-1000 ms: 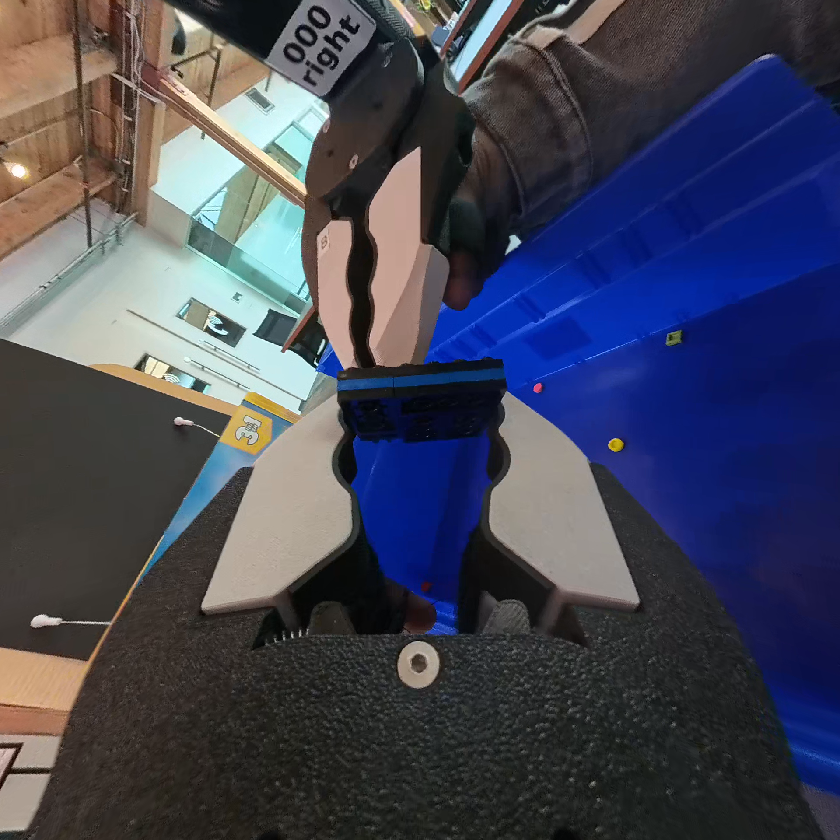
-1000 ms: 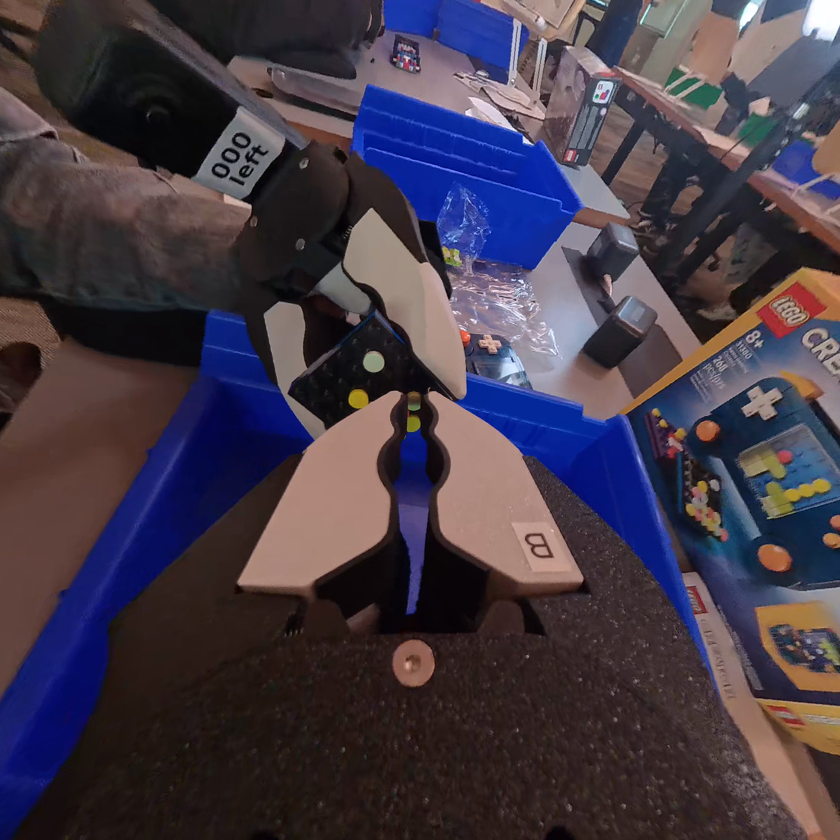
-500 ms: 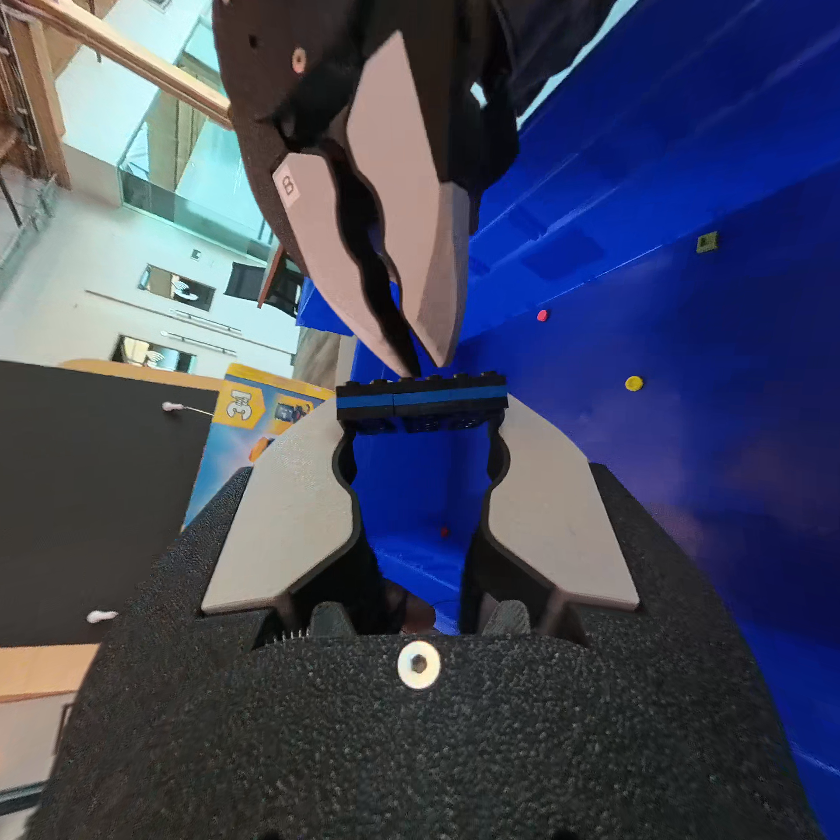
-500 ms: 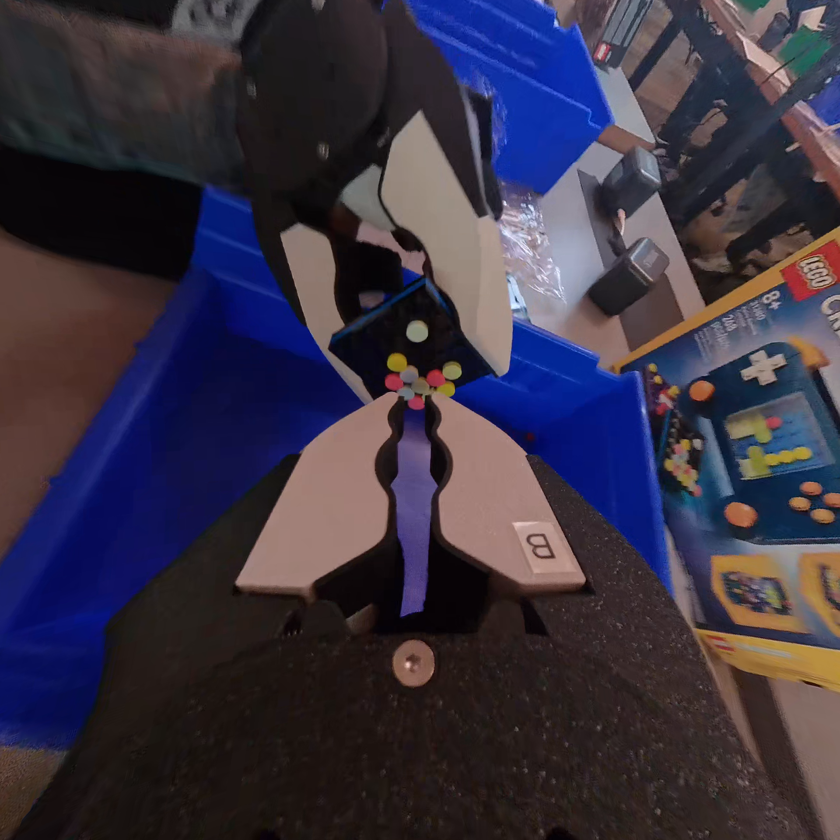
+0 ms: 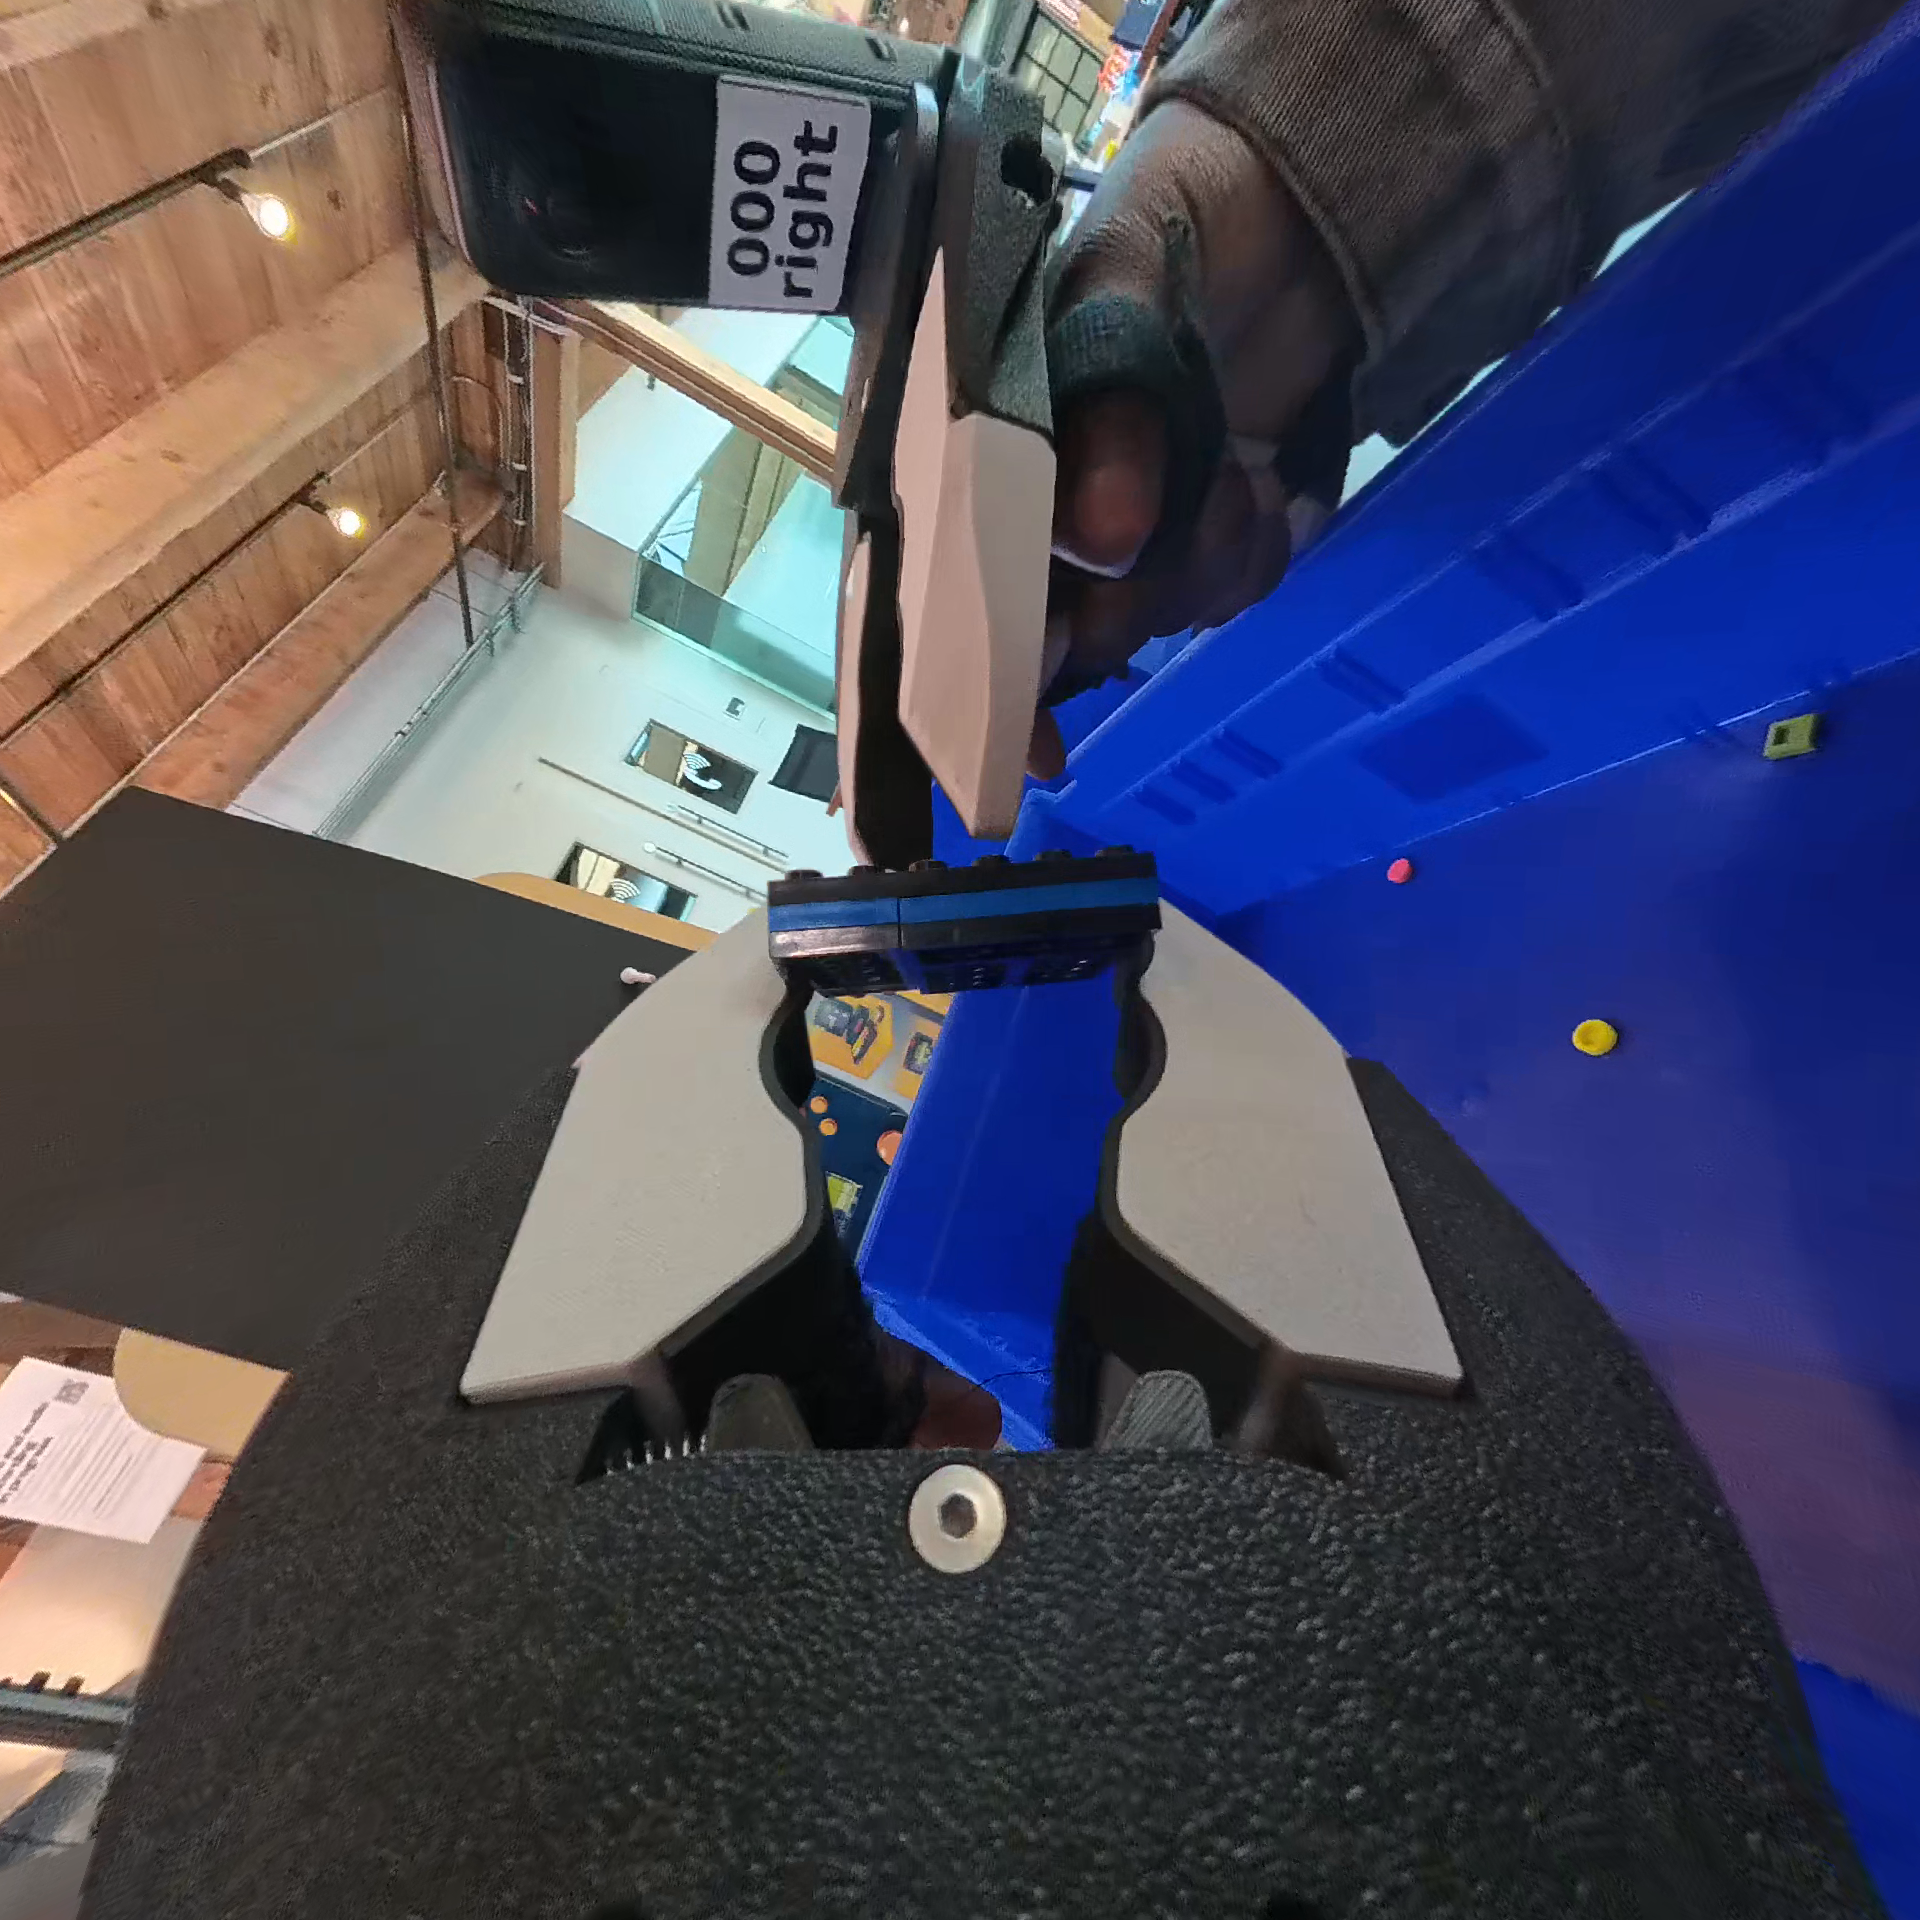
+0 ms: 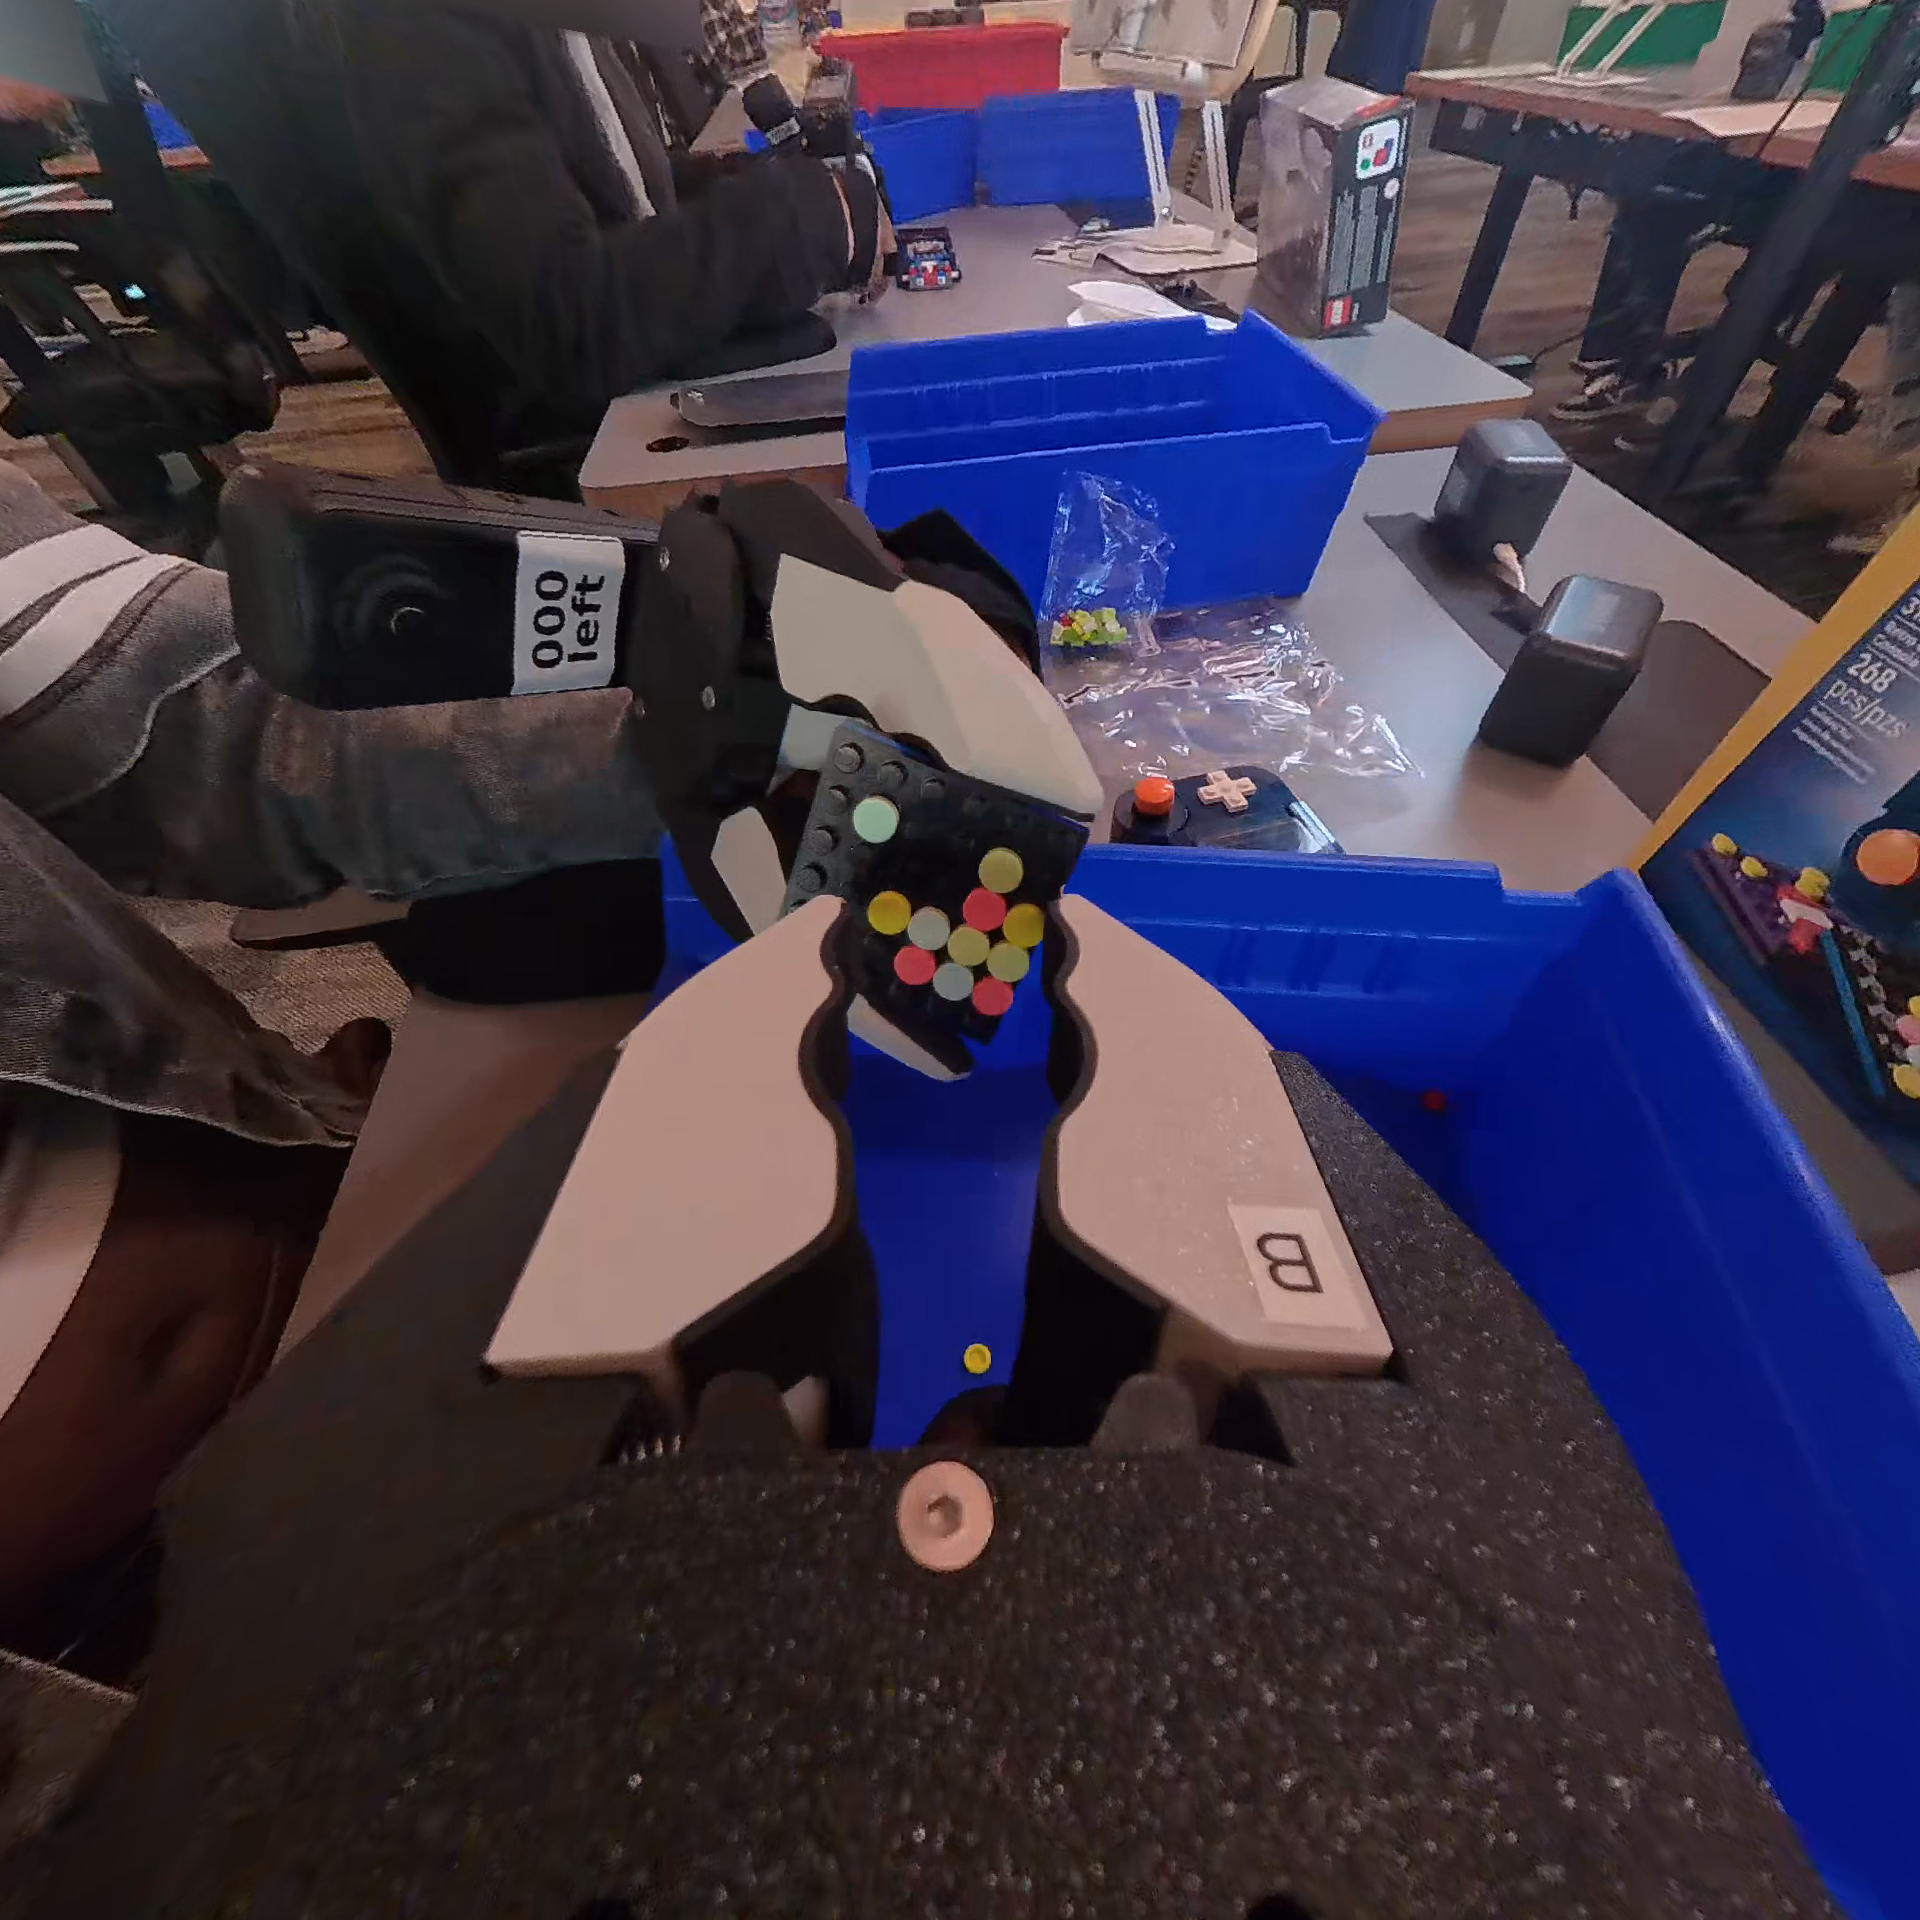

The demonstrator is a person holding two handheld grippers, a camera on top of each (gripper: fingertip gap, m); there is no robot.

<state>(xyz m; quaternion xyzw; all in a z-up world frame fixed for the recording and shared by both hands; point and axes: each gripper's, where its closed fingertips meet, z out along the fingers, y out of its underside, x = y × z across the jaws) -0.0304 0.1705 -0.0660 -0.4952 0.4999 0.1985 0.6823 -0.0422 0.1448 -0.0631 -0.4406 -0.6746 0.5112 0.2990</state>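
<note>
My left tongs [image 5: 961, 935] are clamped on the black studded brick plate [image 5: 961, 914], long axis running 9 to 3. My right tongs [image 6: 945, 935] sit spread wide and empty, plate just ahead at 12, over the blue bin [image 6: 1662, 1195].

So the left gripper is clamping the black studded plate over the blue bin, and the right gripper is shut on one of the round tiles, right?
Not quite. The left gripper does clamp the black studded plate over the blue bin, but the right wrist view shows the right gripper open, holding nothing.

A second blue bin [image 6: 1101, 457] and crumpled clear plastic bags [image 6: 1216, 686] lie beyond.
</note>
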